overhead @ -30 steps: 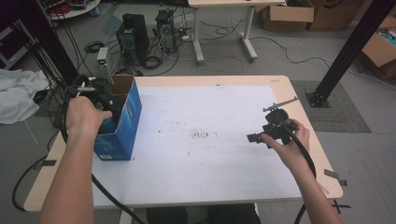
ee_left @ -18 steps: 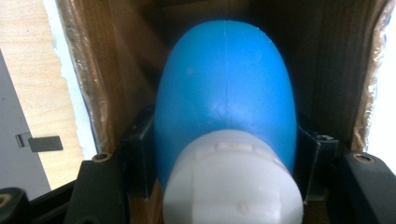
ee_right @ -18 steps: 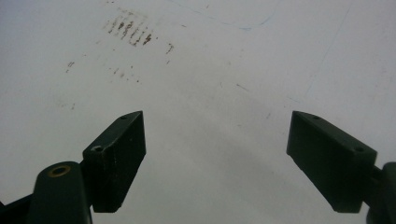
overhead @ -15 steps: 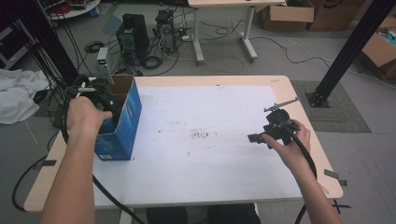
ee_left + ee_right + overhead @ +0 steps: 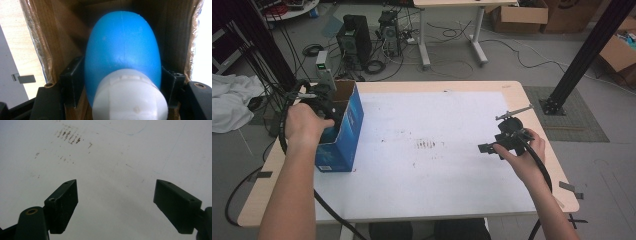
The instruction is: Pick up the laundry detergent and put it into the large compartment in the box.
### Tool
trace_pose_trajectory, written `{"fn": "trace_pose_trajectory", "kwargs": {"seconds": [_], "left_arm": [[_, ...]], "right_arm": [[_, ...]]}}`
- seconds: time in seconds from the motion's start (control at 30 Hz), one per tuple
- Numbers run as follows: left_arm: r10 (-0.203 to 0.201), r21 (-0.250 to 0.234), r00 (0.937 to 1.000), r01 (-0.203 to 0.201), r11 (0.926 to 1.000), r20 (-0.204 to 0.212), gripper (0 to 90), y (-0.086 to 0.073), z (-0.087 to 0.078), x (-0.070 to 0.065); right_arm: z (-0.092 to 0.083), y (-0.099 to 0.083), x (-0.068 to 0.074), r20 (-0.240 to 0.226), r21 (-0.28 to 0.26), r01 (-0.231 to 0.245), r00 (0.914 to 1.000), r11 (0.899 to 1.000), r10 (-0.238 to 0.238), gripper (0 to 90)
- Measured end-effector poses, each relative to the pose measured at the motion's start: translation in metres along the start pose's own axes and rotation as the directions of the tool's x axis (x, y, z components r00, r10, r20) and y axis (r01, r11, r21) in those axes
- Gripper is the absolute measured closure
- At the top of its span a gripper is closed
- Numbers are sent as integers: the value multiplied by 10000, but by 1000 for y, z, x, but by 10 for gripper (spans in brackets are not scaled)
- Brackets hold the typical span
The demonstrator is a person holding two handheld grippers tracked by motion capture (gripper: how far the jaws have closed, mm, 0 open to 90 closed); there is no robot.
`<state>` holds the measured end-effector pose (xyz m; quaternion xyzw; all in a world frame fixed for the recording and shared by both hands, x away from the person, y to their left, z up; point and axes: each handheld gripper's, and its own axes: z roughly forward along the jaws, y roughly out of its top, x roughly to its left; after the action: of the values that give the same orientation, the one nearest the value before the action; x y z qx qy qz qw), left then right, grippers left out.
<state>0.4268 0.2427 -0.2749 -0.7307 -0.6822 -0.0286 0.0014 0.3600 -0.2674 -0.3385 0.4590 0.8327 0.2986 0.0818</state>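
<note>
Inside the open blue cardboard box (image 5: 343, 135) at the table's left edge stands a blue bottle (image 5: 122, 45) with a white cap (image 5: 130, 97). My left gripper (image 5: 122, 82) reaches down into the box. Its jaws have just been opening and now flank the bottle's sides, close against it without a clear squeeze. In the high view a hand covers the left gripper (image 5: 319, 102) at the box's mouth. My right gripper (image 5: 492, 147) hovers over the right side of the table. Its jaws (image 5: 116, 195) stand wide open with nothing between them.
A white sheet (image 5: 437, 190) with faint dark marks (image 5: 427, 145) covers the wooden table. Brown box walls (image 5: 60, 37) close in around the bottle. Behind the table are computer towers (image 5: 354, 37) and cables on the floor; a black post (image 5: 582, 55) stands at the right.
</note>
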Motion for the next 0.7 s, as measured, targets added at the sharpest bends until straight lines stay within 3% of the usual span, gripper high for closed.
{"fn": "trace_pose_trajectory", "kwargs": {"seconds": [0.7], "left_arm": [[47,-90,9999,-48,9999,-106,309,-1,-1,0]], "right_arm": [[-1,2,1,26,5,35,10000,10000,-35,196]]}}
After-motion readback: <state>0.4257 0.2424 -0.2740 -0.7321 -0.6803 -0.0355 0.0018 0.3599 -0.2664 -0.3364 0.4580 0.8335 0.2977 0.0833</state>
